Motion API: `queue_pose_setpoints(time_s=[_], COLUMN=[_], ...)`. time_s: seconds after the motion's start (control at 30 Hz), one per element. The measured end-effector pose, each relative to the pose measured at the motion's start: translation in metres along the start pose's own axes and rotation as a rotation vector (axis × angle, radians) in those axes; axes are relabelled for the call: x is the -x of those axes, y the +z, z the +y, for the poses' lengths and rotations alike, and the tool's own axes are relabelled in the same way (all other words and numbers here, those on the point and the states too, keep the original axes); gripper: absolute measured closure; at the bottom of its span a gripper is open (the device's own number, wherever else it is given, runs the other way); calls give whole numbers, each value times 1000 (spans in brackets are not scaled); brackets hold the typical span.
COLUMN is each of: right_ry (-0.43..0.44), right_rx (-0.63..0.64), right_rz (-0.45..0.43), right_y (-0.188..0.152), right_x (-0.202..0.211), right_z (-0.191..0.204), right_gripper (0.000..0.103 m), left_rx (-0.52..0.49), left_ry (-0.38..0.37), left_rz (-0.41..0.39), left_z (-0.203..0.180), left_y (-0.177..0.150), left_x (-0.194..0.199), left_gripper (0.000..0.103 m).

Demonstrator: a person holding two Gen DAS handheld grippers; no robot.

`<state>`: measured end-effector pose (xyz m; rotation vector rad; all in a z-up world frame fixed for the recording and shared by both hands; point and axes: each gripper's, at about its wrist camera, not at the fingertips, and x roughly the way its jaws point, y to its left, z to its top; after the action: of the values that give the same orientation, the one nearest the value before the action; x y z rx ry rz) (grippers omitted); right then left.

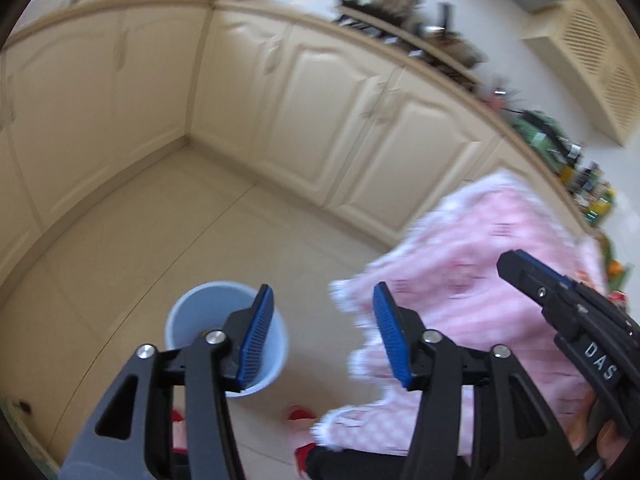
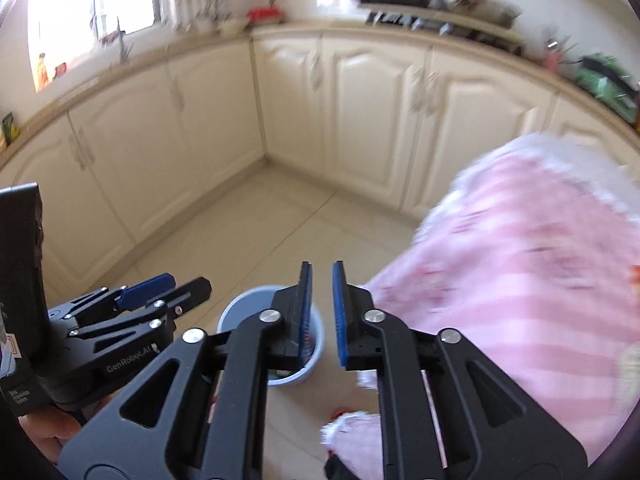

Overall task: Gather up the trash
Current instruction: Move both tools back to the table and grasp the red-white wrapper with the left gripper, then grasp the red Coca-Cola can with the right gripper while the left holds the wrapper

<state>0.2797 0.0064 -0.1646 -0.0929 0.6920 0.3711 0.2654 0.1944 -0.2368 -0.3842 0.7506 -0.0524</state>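
A light blue bin (image 1: pixel 208 312) stands on the tiled floor below both grippers; it also shows in the right wrist view (image 2: pixel 250 300), partly hidden by the fingers. My left gripper (image 1: pixel 322 336) is open and empty, held above the floor just right of the bin. My right gripper (image 2: pixel 322 312) has its jaws a narrow gap apart with nothing seen between them, right above the bin's rim. The right gripper shows in the left wrist view (image 1: pixel 560 300). The left gripper shows in the right wrist view (image 2: pixel 160 292). Both views are blurred.
A table with a pink checked cloth (image 1: pixel 480 264) stands close on the right, also in the right wrist view (image 2: pixel 520 280). Cream cabinets (image 1: pixel 320 112) run round the corner under a cluttered counter (image 1: pixel 420 36). Red slippers (image 1: pixel 298 414) show on the floor below.
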Motion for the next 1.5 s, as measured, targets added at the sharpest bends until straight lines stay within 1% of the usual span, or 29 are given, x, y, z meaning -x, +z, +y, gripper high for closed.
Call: queue_pose_setpoints(time_s=[0.03, 0.1, 0.17, 0.2, 0.23, 0.27, 0.4, 0.47, 0.5, 0.57, 0.63, 0.67, 0.7, 0.77, 0.87, 0.93, 0.97, 1.0, 1.07, 1.17, 1.2, 1.33, 1.4, 1.5], right_ry=[-16, -55, -80, -105, -122, -149, -235, -267, -285, -297, -313, -317, -313, -291, -269, -270, -266, -253, -230, -218, -214, -181, -182, -145], right_rx=[-8, -30, -60, -79, -90, -105, -179, -221, -252, -299, -346, -360, -379, -428, -493, -524, -539, -562, -599, -644, -659, -717, -729, -767], right_rz=[-21, -75, -108, -128, -144, -163, -192, -194, -192, -192, -183, -181, -177, -160, -146, -141, -142, -141, -139, -137, -135, -101, -87, -67], right_y=[1, 0, -1, -4, -8, -12, -30, -39, -45, -58, -67, -72, -76, -82, -89, -92, -93, -94, -95, -95, -94, -88, -83, -82], right_x=[15, 52, 78, 95, 107, 122, 163, 173, 179, 191, 195, 198, 197, 195, 189, 187, 186, 184, 181, 176, 174, 158, 150, 139], right_z=[-9, -31, -53, -67, -77, -90, -143, -167, -183, -202, -223, -231, -239, -255, -273, -282, -287, -292, -300, -310, -314, -328, -332, -338], right_gripper=[81, 77, 73, 66, 57, 56, 56, 55, 55, 55, 52, 52, 51, 51, 50, 48, 48, 47, 47, 47, 47, 46, 46, 46], left_rx=[-27, -85, -144, -177, -213, -264, -402, -466, -509, -561, -614, -635, -656, -663, -682, -685, -677, -679, -702, -705, -692, -609, -584, -540], left_ry=[-13, -44, -95, -121, -145, -178, -271, -309, -328, -337, -296, -271, -263, -269, -239, -226, -229, -225, -224, -244, -249, -261, -251, -245], left_rz=[-12, -33, -44, -43, -38, -23, 31, 62, 93, 133, 148, 141, 146, 175, 201, 213, 219, 219, 209, 199, 185, 138, 112, 79], left_z=[-15, -50, -86, -105, -121, -144, -207, -233, -248, -267, -285, -290, -296, -302, -309, -310, -311, -311, -313, -314, -314, -305, -300, -290], left_y=[1, 4, 4, 3, 1, -2, -14, -22, -29, -37, -45, -46, -47, -47, -45, -43, -42, -43, -45, -48, -46, -33, -28, -19], left_x=[7, 21, 33, 36, 40, 42, 43, 39, 33, 25, 16, 13, 8, -1, -17, -23, -26, -26, -25, -19, -15, -6, -2, 5], left_gripper=[49, 48, 45, 44, 43, 43, 42, 42, 42, 42, 42, 42, 42, 42, 42, 42, 50, 65, 69, 84, 87, 88, 88, 88])
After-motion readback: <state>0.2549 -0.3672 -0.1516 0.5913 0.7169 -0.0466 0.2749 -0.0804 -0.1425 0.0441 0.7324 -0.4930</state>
